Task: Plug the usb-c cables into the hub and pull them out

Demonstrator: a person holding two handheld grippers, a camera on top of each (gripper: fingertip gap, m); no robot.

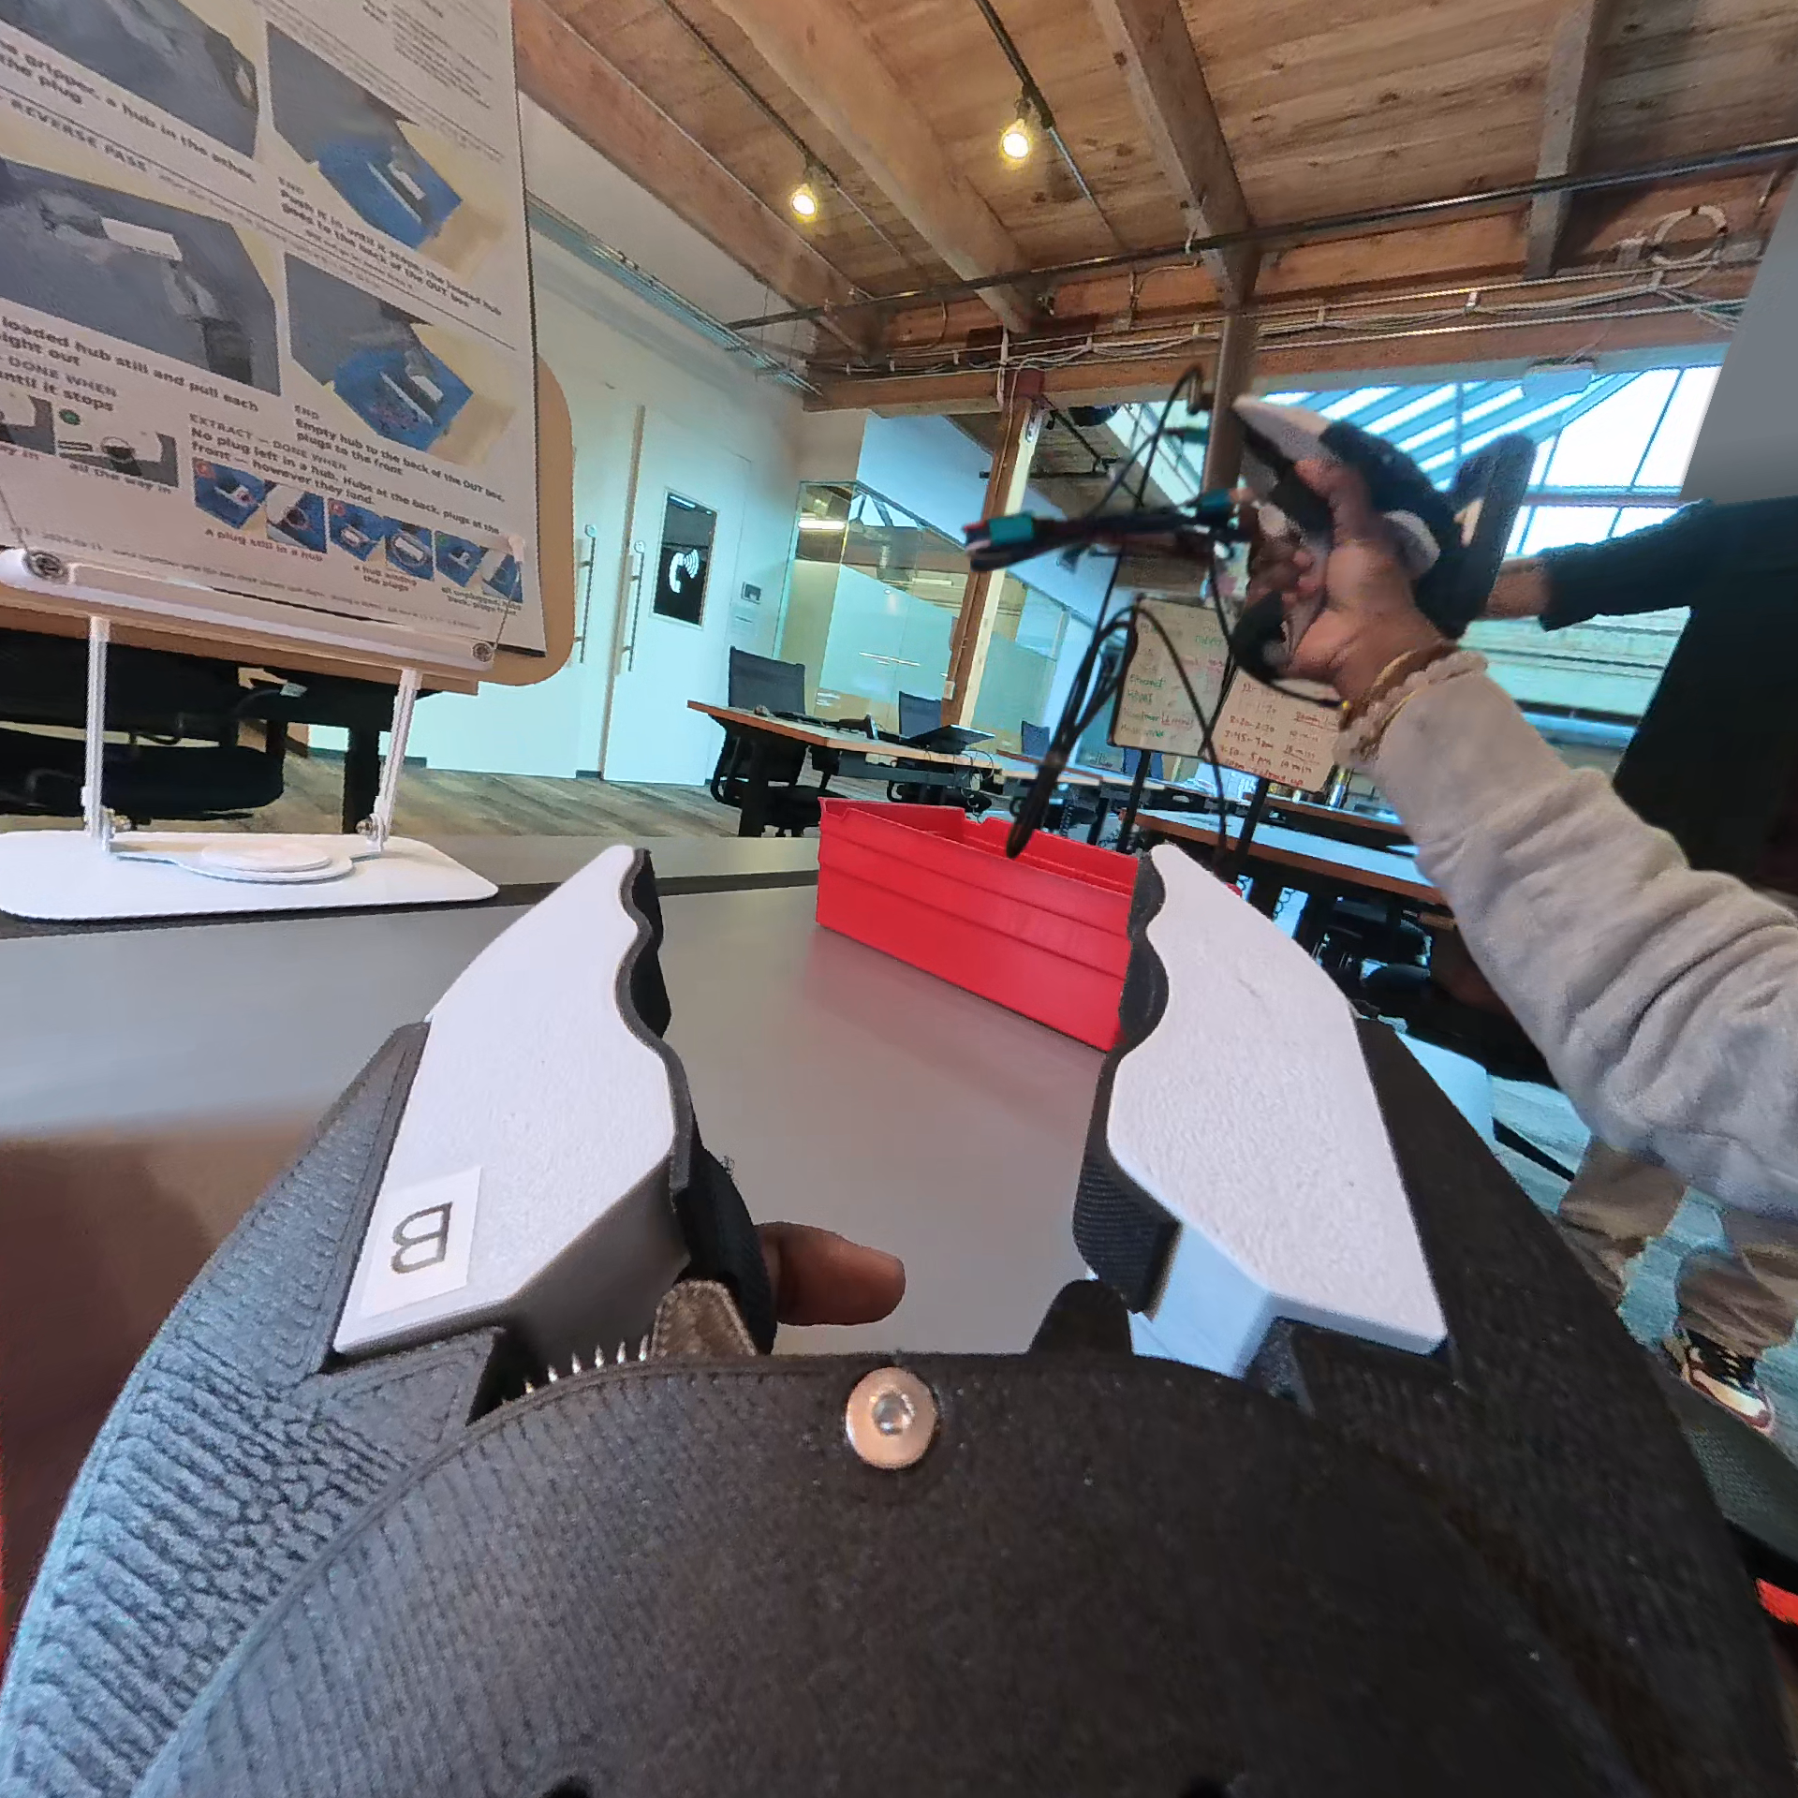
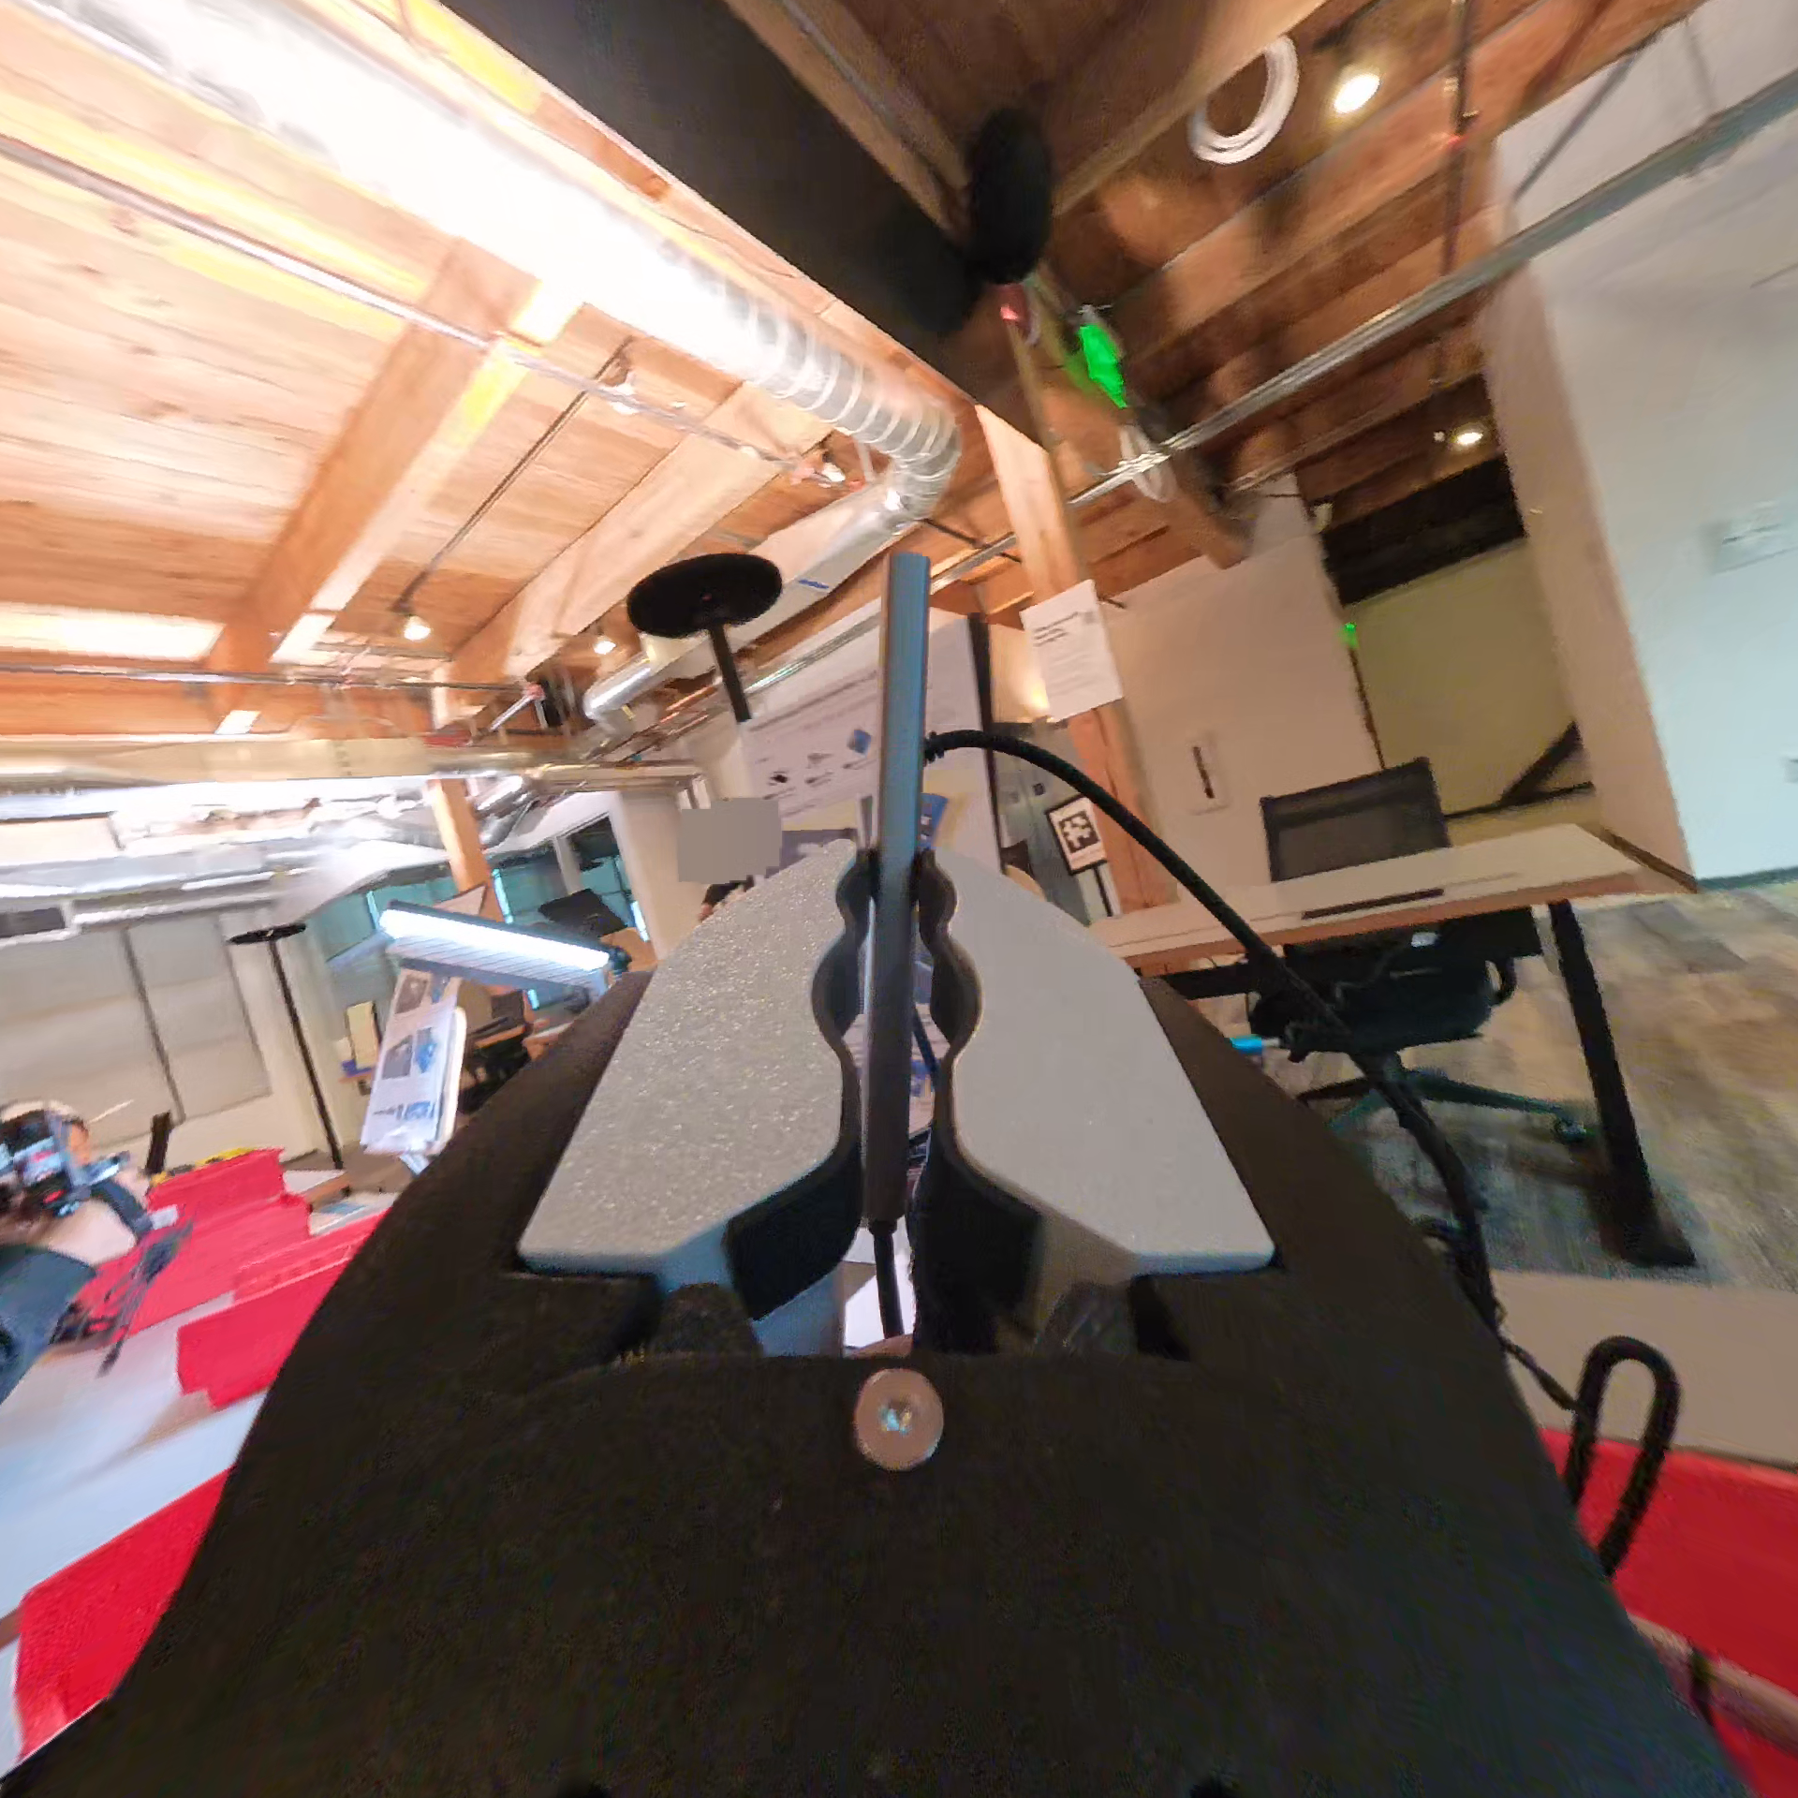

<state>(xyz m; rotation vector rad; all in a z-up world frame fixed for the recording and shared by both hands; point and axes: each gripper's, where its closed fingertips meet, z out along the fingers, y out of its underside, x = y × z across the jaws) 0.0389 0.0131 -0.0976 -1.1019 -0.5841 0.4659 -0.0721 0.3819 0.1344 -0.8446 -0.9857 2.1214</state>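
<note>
the left gripper hovers low over the grey worktop, its two white fingers spread wide apart with nothing between them; a fingertip of the person's left hand shows at the base of the fingers. just beyond stands a red bin on the worktop, and to the left a white stand carries an instruction sheet. farther off and up high, the person's right hand holds the right gripper raised in the air above the bin. that gripper is clamped on the hub, a slim grey bar seen edge-on between its fingers and sticking out past their tips. black usb-c cables hang down from the hub, one end dangling just over the bin; whether any plug is still seated cannot be told. one braided cable arcs away to the right.
</note>
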